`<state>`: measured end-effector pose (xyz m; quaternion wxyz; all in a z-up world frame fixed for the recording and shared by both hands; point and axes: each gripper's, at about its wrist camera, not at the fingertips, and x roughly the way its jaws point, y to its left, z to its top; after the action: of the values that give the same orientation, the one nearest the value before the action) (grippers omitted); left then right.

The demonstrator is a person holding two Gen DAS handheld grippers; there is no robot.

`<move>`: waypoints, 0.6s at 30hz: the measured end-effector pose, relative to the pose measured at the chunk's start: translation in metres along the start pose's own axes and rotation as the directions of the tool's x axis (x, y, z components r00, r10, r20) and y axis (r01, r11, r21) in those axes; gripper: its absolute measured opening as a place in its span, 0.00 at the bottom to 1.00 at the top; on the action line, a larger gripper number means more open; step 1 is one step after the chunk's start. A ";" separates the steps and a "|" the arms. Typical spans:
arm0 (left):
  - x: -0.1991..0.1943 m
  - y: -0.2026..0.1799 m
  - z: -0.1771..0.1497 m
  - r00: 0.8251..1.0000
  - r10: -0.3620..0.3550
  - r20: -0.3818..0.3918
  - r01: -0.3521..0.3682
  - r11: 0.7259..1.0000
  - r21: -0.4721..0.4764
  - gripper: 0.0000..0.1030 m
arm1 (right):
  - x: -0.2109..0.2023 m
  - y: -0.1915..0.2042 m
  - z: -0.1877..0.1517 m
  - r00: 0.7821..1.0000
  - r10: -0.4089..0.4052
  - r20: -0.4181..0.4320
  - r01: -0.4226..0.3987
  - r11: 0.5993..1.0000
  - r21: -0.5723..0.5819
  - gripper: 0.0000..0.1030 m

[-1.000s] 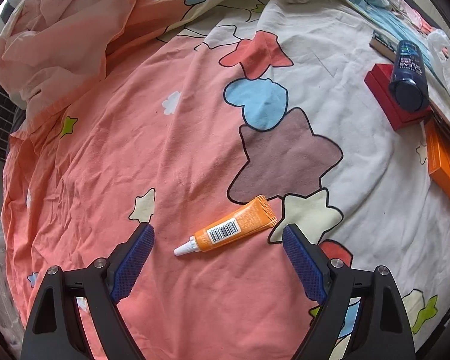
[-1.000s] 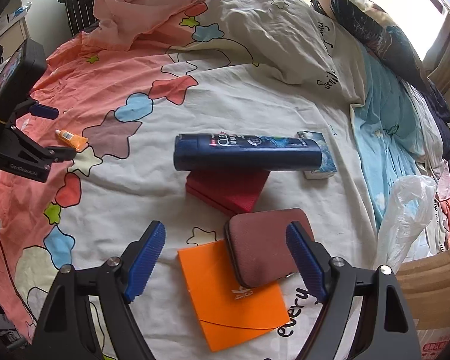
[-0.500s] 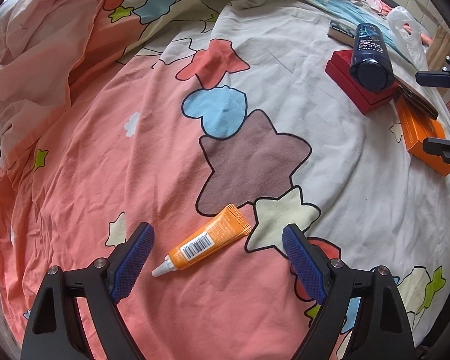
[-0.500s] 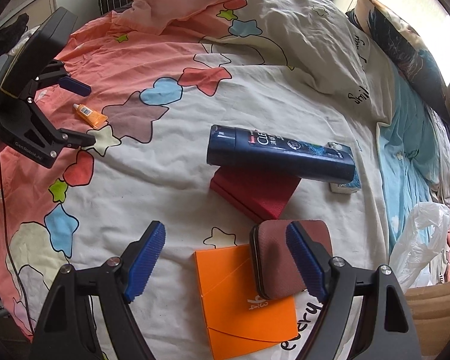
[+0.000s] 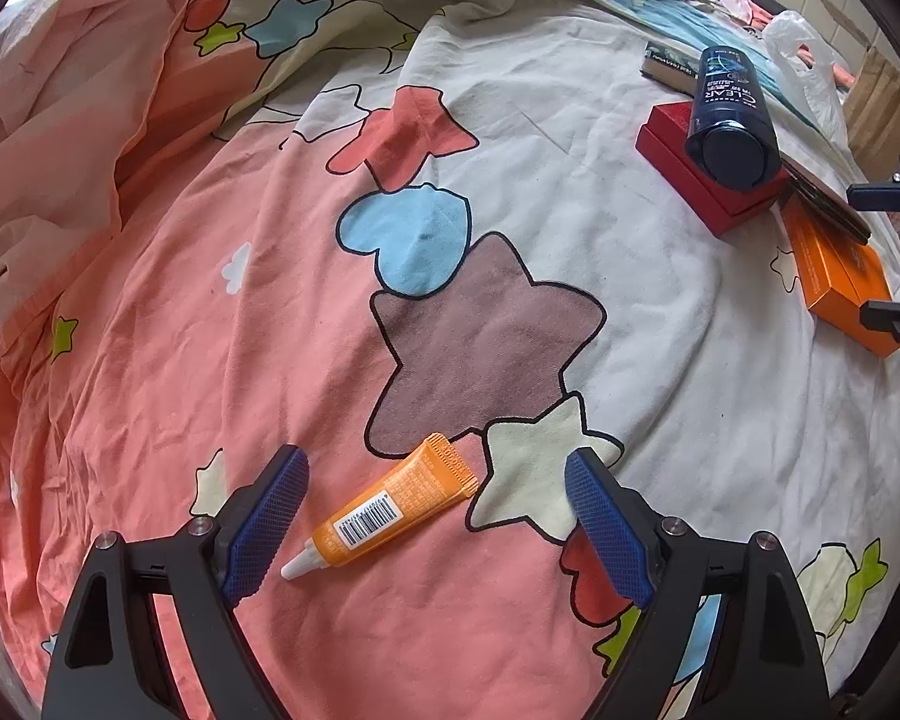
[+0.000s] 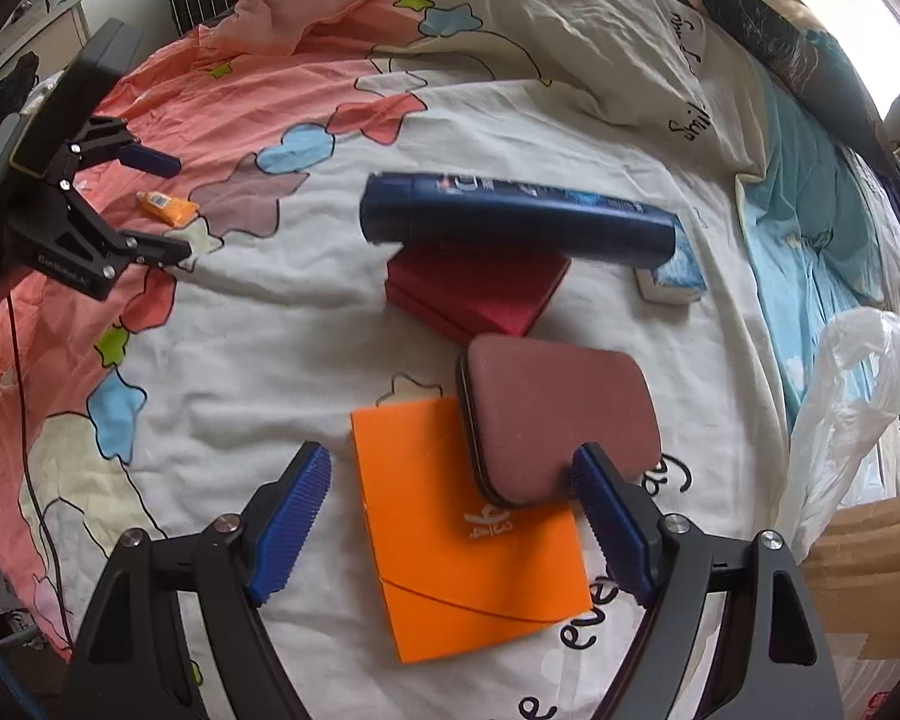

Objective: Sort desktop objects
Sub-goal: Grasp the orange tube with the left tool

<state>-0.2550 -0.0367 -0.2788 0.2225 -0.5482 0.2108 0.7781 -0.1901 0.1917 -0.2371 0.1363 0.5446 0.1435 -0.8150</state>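
Your left gripper (image 5: 435, 516) is hanging with its ribbed blue pads spread wide and gripping nothing. The orange tube (image 5: 390, 507) is lying between them on the wrinkled, soft bedsheet (image 5: 150, 360): a flattened squeeze tube with a crimped tail pointing ahead and right, a barcode label on its belly, and a white nozzle lying just beside the left pad. There is bare cloth on both sides of the tube, more toward the right pad.

Your right gripper (image 6: 450, 528) is also standing wide open and empty. Between its fingers the flat orange box (image 6: 462, 540) is lying with sharp corners and a smooth matte face. A rounded maroon case (image 6: 558, 414), felt-like, is overlapping the box's far right corner, and its near edge is sitting just by the right pad. Ahead of the fingers, the glossy dark blue bottle (image 6: 516, 225) is lying on its side across the red box (image 6: 480, 294), its far end over a small blue-and-white box (image 6: 672, 285). Right of the fingers, a crinkled plastic bag (image 6: 846, 408) is crowding the edge.
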 end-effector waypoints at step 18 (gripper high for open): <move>-0.007 0.006 -0.009 1.000 -0.016 0.011 0.016 0.999 0.034 0.87 | 0.018 0.047 0.023 0.981 0.191 0.022 -0.192 0.980 0.050 0.87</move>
<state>-0.2496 -0.0471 -0.2746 0.2390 -0.5416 0.2183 0.7758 -0.1983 0.1386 -0.2496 0.2011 0.5522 0.0683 -0.8062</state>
